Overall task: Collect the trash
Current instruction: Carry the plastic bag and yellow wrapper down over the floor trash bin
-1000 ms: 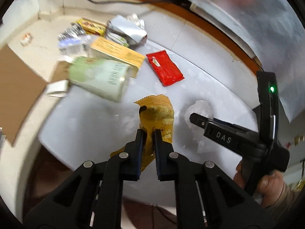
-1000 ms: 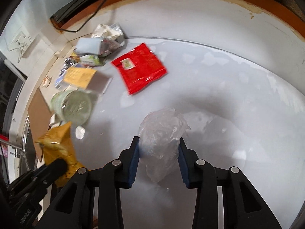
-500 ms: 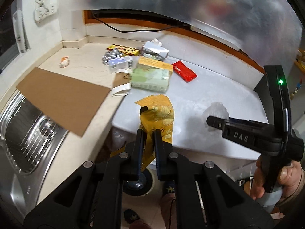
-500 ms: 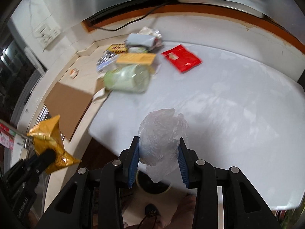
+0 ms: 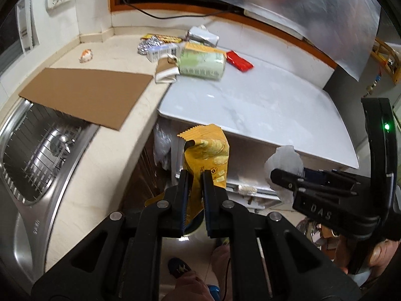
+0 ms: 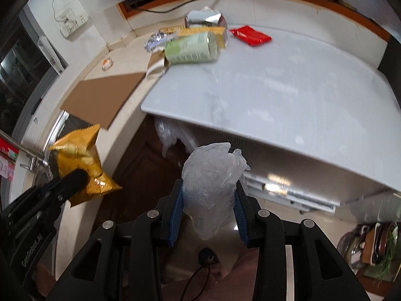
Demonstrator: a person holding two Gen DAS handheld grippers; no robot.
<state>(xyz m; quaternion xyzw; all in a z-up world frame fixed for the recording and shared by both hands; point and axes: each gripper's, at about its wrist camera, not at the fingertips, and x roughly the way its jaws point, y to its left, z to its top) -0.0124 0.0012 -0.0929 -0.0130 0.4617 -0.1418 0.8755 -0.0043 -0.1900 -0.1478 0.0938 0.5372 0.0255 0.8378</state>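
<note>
My left gripper (image 5: 196,175) is shut on a yellow chip bag (image 5: 209,150), held in the air in front of the counter edge. The same chip bag (image 6: 80,160) shows at the left of the right wrist view, pinched by the left gripper (image 6: 77,176). My right gripper (image 6: 208,188) is shut on a crumpled clear plastic bag (image 6: 211,175), also off the counter and over the floor. That plastic bag (image 5: 284,163) appears at the right of the left wrist view. More trash lies at the back of the white counter (image 6: 288,92): a green cylindrical container (image 6: 193,49), a red wrapper (image 6: 252,35), a silver foil pack (image 6: 204,17).
A brown cardboard sheet (image 5: 82,95) lies beside a steel sink (image 5: 37,150) on the left. A small orange scrap (image 5: 86,54) sits near the wall. A person's feet and shoe (image 5: 180,268) stand on the floor below. Clutter (image 6: 371,243) is at lower right.
Both grippers pulled back from over the white counter to beyond its front edge, each keeping its bag. The trash pile now looks farther away, and the floor and sink came into view.
</note>
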